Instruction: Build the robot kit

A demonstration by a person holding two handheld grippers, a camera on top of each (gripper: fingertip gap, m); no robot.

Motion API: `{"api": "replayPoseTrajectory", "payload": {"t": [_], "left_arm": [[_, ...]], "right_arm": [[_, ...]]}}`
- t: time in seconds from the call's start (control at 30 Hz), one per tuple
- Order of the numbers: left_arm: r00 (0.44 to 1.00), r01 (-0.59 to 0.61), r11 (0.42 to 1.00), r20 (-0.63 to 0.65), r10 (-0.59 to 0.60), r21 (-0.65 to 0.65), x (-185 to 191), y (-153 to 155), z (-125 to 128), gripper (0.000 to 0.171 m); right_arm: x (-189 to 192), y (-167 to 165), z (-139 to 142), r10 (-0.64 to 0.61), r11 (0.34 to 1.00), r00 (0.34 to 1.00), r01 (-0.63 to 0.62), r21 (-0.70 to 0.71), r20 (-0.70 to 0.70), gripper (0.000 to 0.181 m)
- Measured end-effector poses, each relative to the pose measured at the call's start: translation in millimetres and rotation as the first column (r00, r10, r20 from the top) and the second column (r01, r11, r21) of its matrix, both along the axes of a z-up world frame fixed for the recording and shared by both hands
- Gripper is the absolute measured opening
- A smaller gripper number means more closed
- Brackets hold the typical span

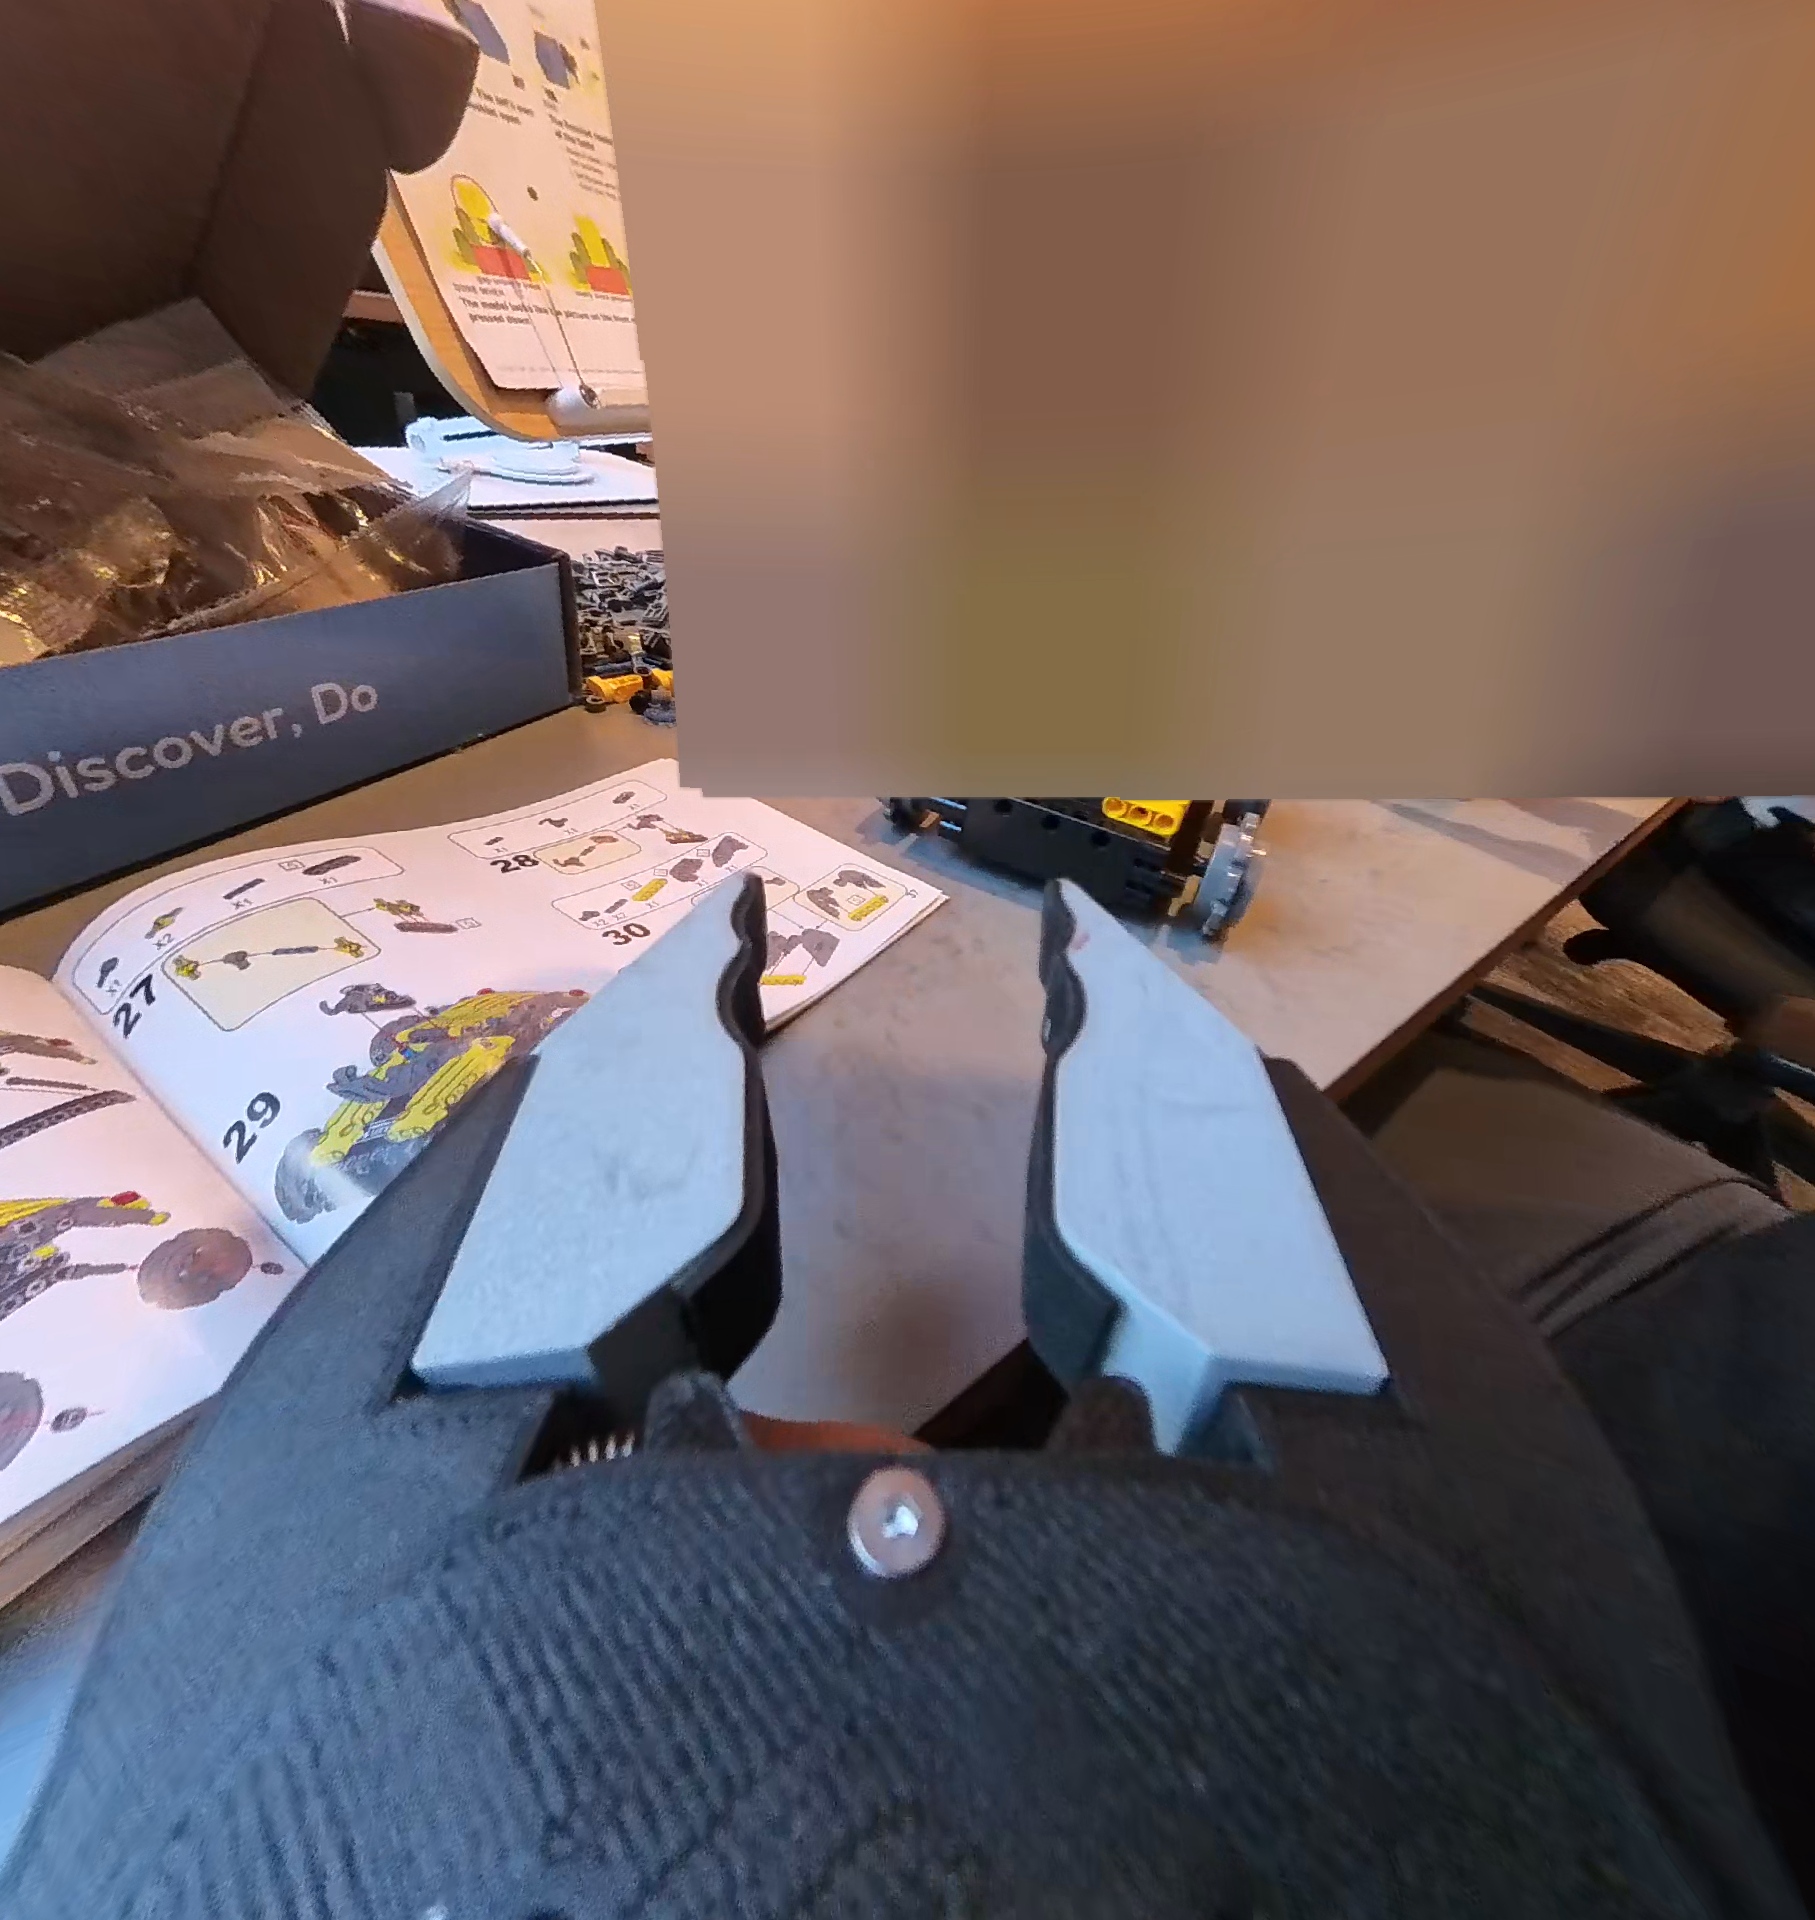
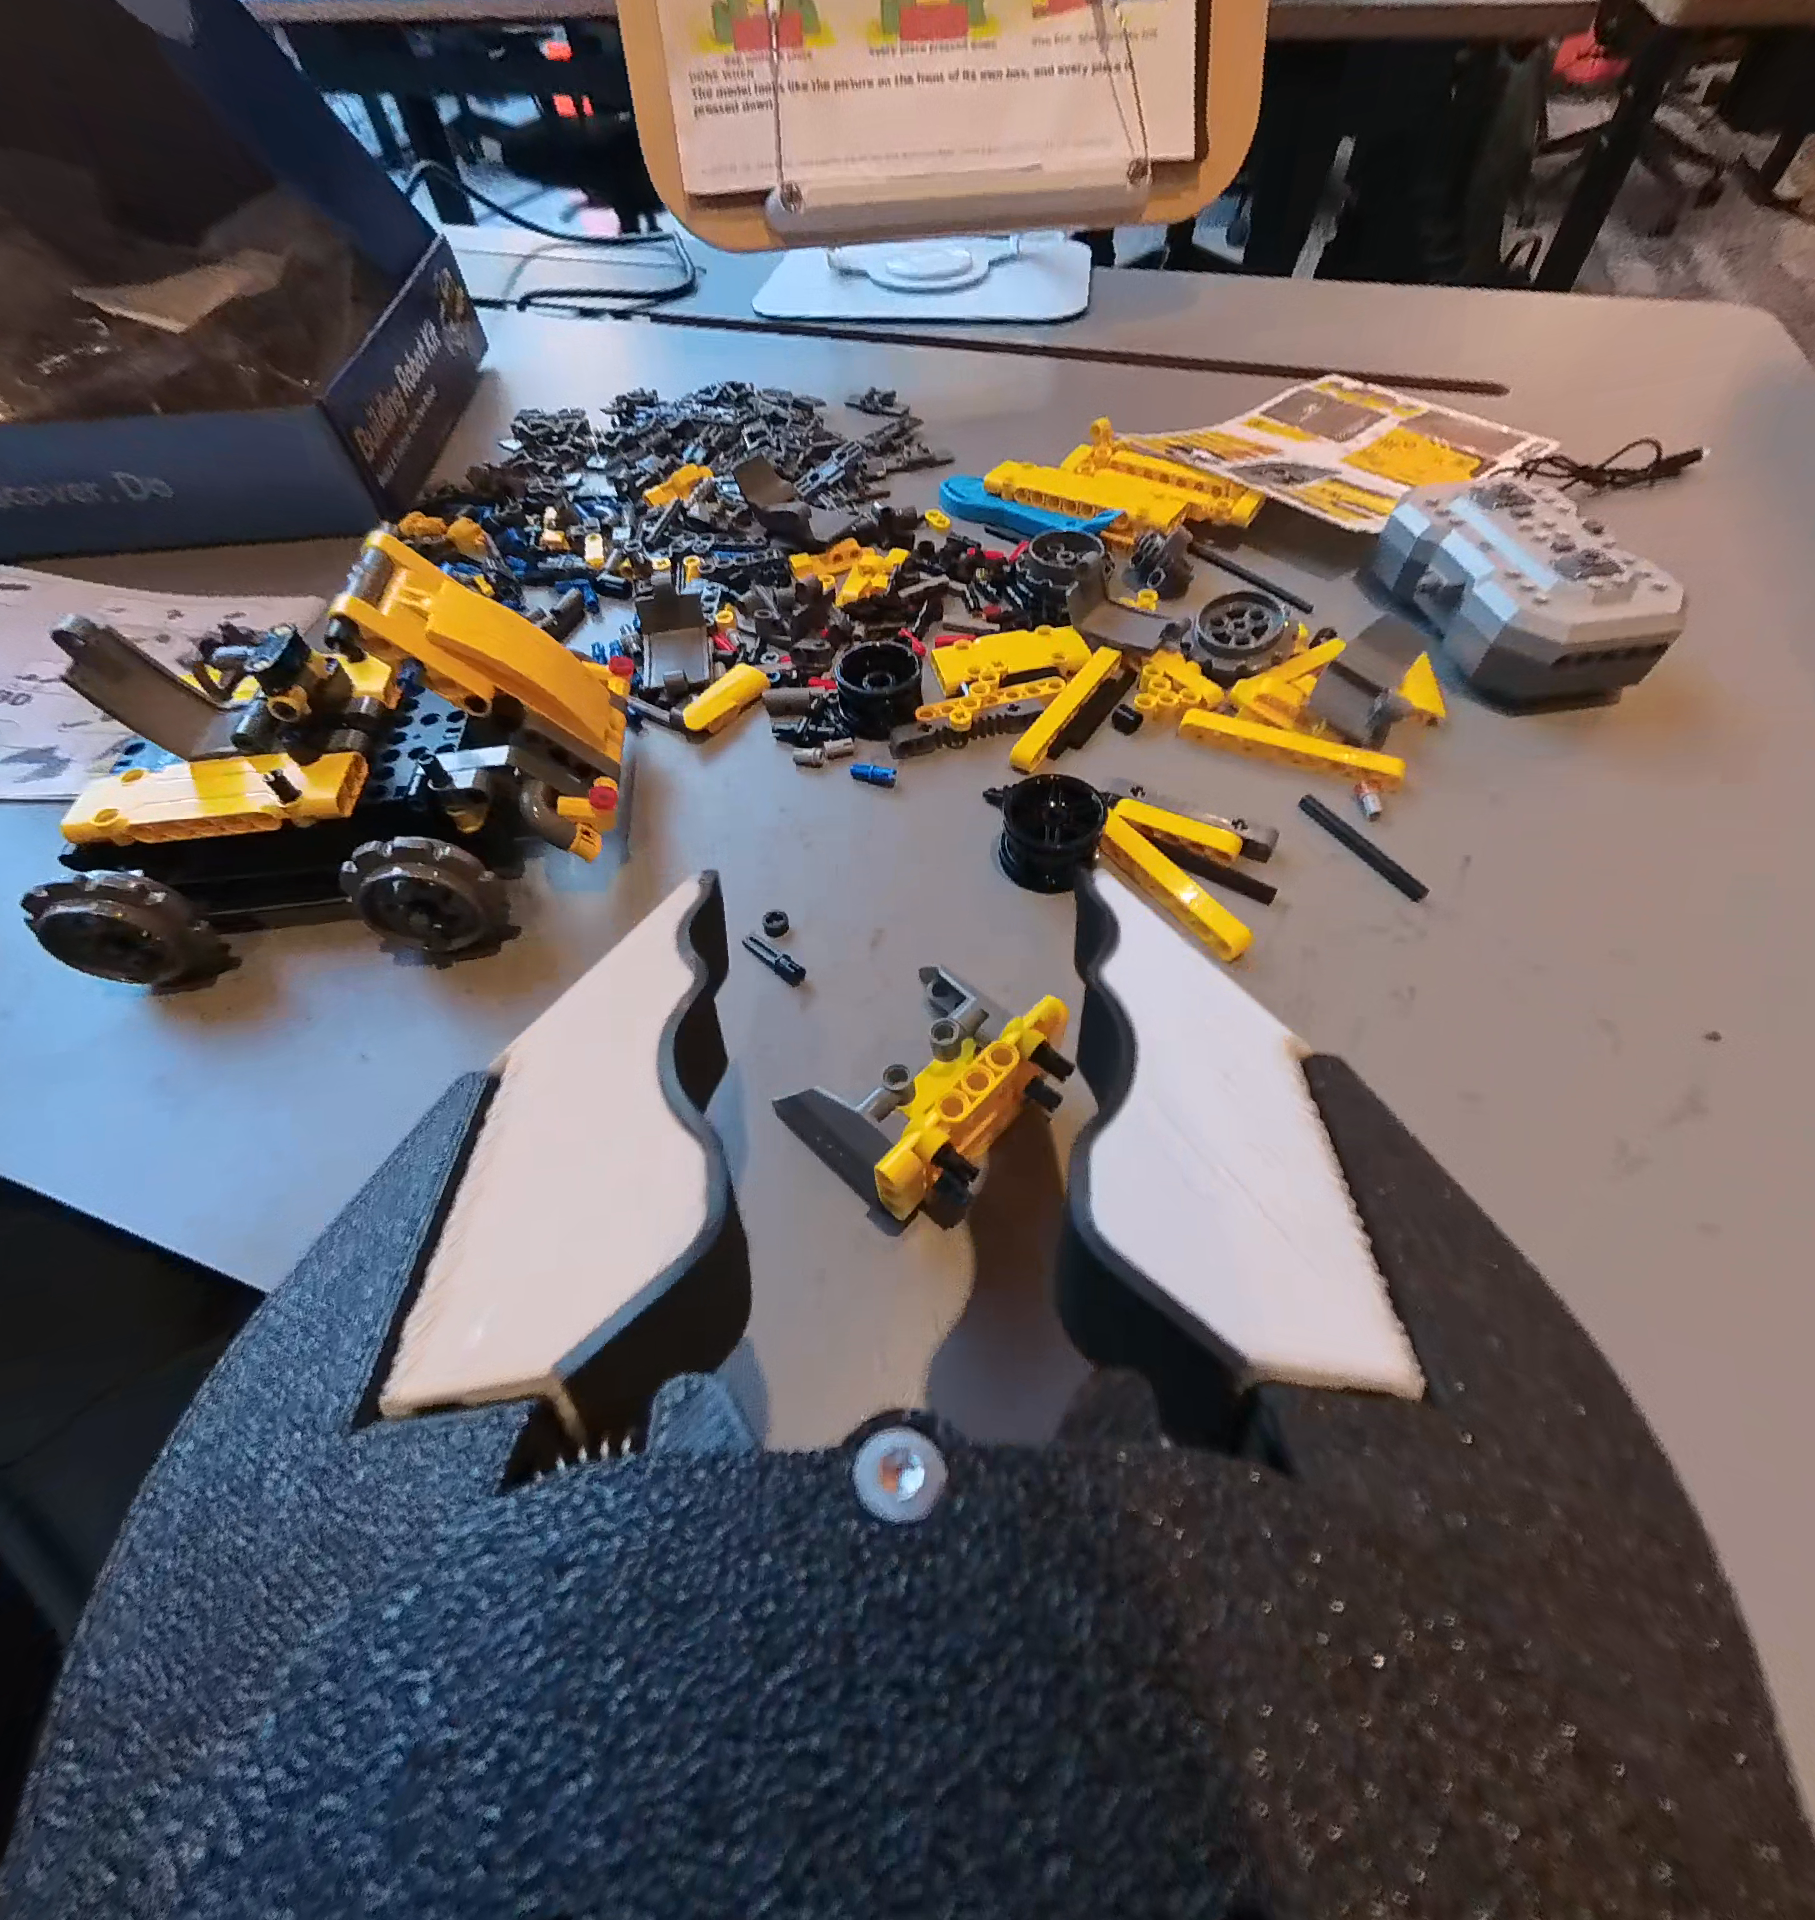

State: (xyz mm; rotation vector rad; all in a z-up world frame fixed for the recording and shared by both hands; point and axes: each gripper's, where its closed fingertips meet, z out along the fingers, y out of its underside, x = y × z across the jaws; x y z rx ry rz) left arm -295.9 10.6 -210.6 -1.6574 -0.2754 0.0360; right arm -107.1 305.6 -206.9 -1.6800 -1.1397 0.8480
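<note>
Your right tool (image 2: 898, 883) hangs low over the grey bench (image 2: 1505, 1195), its two fingers well apart and holding nothing; between them, nearer the right finger and apparently just clear of it, lies a small yellow and grey sub-assembly (image 2: 960, 1107) with black pins jutting from its near side; a closing grip here would do best across the yellow beam itself, not the thin grey plate on its left, which looks likely to pivot or slip. A loose black pin (image 2: 775, 958) and a tiny black bush (image 2: 775, 921) sit just beside the left finger; a black wheel (image 2: 1054, 831) and yellow beams (image 2: 1178, 883) crowd the right fingertip, so sideways room is tight on that side. To the far left stands the half-built yellow vehicle (image 2: 331, 758); beyond it spreads the heap of loose parts (image 2: 778, 561), a grey battery unit (image 2: 1526, 592) at far right, and a dark box (image 2: 155, 468) at far left.

Your left tool (image 1: 898, 904) is likewise spread and empty, poised above bare bench near the right edge of the open instruction booklet (image 1: 383, 987); the bench edge (image 1: 1454, 997) runs close on its right, with a drop beyond; the clearest room lies straight ahead, toward the black and yellow model (image 1: 1090, 842).
</note>
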Motion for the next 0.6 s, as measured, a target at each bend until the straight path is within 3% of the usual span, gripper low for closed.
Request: {"api": "replayPoseTrajectory", "payload": {"t": [0.23, 0.37, 0.5, 0.6], "left_arm": [[1.000, 0.014, 1.000, -0.003, -0.014, -0.005, 0.3, 5.7, -1.7, 0.050], [1.000, 0.013, 1.000, -0.007, -0.013, -0.009, 0.2, 6.1, -2.3, 0.049], [1.000, 0.013, 1.000, -0.005, -0.013, -0.012, 0.4, 6.0, -3.0, 0.049], [1.000, 0.012, 1.000, -0.004, -0.012, -0.013, 0.2, 5.8, -3.1, 0.049]], "right_arm": [[0.5, 3.7, -15.6, -0.009, 1.000, 0.999, 0.010, -0.022, 0.047, 0.066], [2.7, 6.2, -25.9, -0.005, 1.000, 0.994, 0.006, -0.009, 0.112, 0.058], [4.7, 7.7, -29.6, 0.008, 1.000, 0.990, -0.007, -0.006, 0.141, 0.039], [4.6, 8.8, -29.6, 0.006, 1.000, 0.990, -0.006, -0.005, 0.141, 0.038]]}}
